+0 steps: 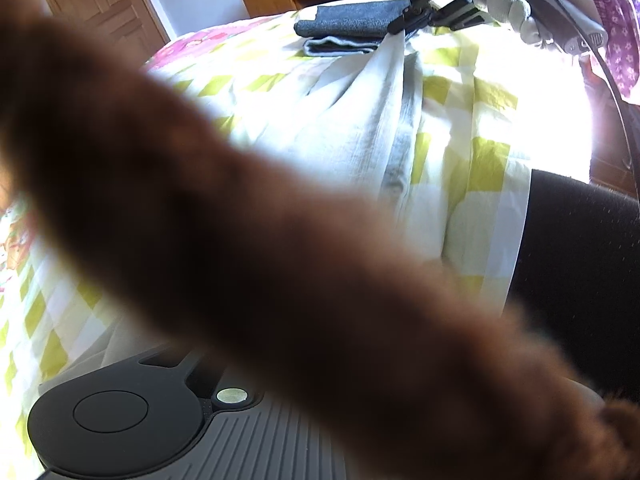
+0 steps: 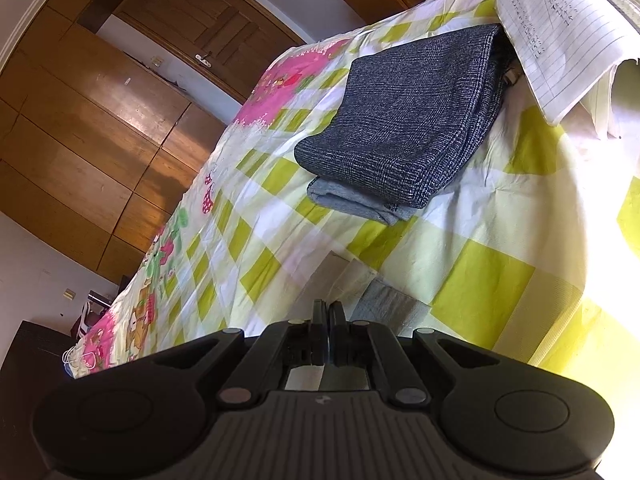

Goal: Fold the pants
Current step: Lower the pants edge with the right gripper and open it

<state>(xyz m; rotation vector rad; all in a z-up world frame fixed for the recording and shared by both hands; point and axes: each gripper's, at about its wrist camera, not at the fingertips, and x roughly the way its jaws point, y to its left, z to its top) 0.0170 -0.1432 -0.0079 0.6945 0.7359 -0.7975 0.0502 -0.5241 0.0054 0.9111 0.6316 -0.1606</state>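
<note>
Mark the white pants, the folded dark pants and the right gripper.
white pants [image 1: 372, 120], left wrist view, mid-leg fabric
folded dark pants [image 2: 408, 120], right wrist view, top face
right gripper [image 1: 404, 26], left wrist view, fingertips pinching the white pants

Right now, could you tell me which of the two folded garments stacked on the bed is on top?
The dark blue-grey checked one is on top; the lighter plain grey one peeks out beneath it.

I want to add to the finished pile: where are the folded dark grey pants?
The folded dark grey pants lie on the checked bedspread, top right in the right wrist view, on a lighter grey folded garment, beside lined paper.
</note>
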